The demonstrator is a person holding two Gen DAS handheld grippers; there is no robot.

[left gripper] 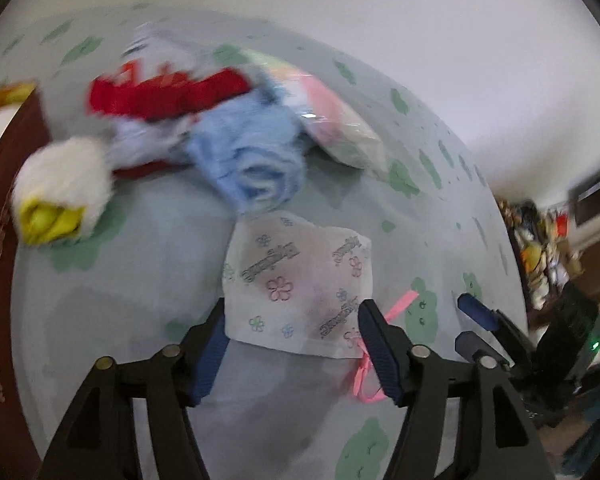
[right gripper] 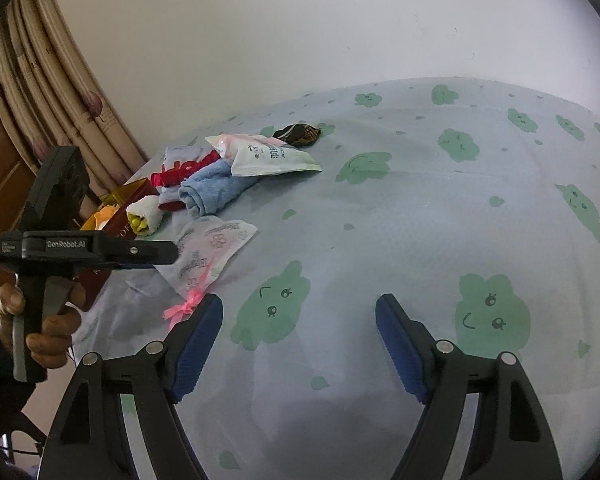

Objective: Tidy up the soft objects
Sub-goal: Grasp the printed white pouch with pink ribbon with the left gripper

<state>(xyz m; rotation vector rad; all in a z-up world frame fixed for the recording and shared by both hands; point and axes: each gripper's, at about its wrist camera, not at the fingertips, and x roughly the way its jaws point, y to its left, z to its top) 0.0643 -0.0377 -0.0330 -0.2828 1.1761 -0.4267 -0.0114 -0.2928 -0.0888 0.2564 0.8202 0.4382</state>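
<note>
Both hand-held grippers gape released; white flower-printed pouch [left gripper: 296, 292], pink ribbon [left gripper: 364, 372], lies flat.

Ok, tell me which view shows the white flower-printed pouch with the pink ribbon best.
The left wrist view: the white flower-printed pouch fills the centre between the open left gripper, print readable. The right wrist view shows it smaller, at an angle, partly hidden behind the left gripper.

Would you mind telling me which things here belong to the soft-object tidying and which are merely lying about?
Job:
white floral pouch between the open left gripper fingers
blue towel
red cloth
white plush
packet
right gripper, open and idle

Lying about:
brown box
curtain
bedsheet
</note>
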